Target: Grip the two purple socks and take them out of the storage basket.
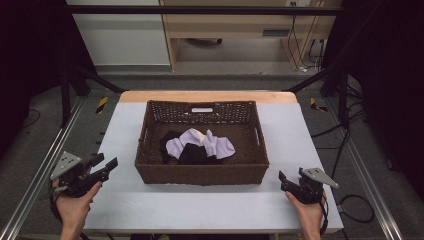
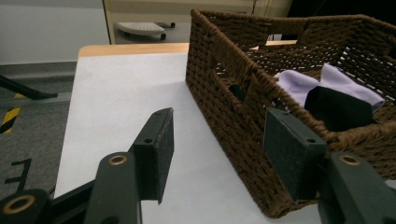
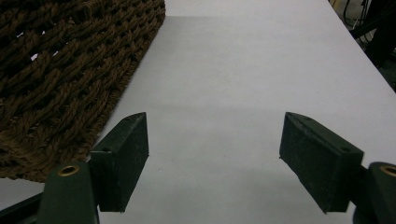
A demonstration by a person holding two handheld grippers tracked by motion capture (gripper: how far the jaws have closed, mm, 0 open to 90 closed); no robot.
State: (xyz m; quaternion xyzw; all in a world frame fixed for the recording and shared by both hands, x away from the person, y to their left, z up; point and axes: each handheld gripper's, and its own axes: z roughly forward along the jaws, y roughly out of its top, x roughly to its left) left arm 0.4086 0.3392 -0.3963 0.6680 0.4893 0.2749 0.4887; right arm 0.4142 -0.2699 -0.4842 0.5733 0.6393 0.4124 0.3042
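Note:
A dark brown woven basket [image 1: 202,173] stands in the middle of the white table [image 1: 200,205]. Inside it lie pale purple cloths [image 1: 218,145] tangled with black ones [image 1: 195,154]. My left gripper [image 1: 103,164] is held open at the table's front left, close to the basket's near left corner [image 2: 243,135], nothing between its jaws. In the left gripper view the purple cloth [image 2: 299,84] and a black piece [image 2: 336,109] show over the rim. My right gripper [image 1: 284,181] is open at the front right, beside the basket wall [image 3: 60,84], over bare table.
A metal frame and rails [image 1: 30,185] run along both sides of the table. Cables [image 1: 350,200] lie on the floor to the right. A wooden cabinet [image 1: 240,30] stands beyond the far edge. Bare table [image 3: 243,70] stretches to the right of the basket.

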